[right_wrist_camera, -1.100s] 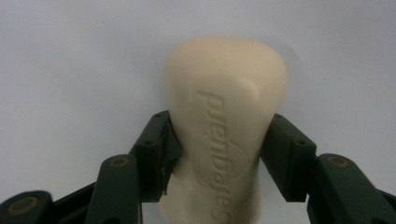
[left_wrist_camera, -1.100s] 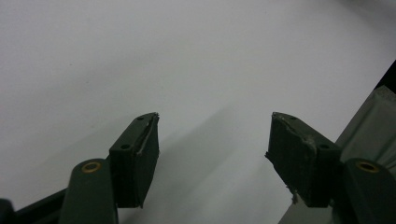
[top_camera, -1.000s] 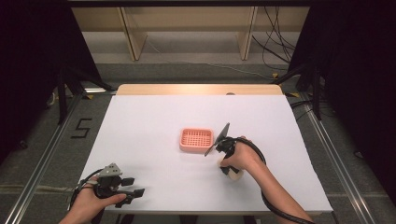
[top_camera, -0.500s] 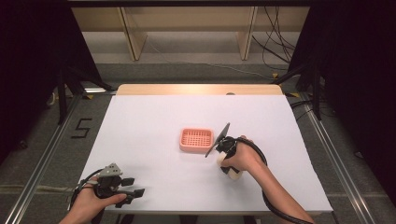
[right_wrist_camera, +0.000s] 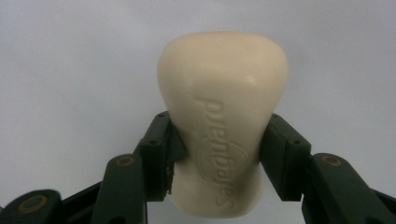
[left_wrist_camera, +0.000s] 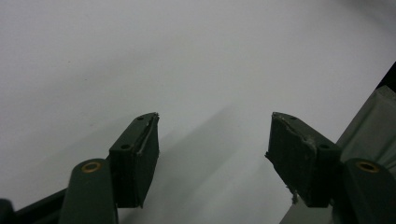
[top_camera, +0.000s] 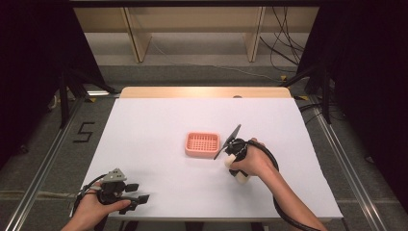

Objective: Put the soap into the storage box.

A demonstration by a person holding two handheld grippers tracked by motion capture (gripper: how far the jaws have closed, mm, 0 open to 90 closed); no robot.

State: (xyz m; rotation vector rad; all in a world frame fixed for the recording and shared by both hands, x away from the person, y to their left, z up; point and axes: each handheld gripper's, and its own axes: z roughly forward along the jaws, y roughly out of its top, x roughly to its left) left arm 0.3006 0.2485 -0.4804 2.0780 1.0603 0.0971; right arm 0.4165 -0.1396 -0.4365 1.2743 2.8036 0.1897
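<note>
Soap bar (right_wrist_camera: 222, 121), cream-coloured with embossed lettering, sits clamped between the two jaws of the right gripper (right_wrist_camera: 219, 154), pressed on both of its sides. In the high view the right gripper (top_camera: 236, 161) is right of centre in the frame, above the white table (top_camera: 159, 125), just right of the pink slotted soap dish (top_camera: 202, 144). The left gripper (top_camera: 126, 192) rests at the lower left of the frame, its jaws spread wide with nothing between them.
</note>
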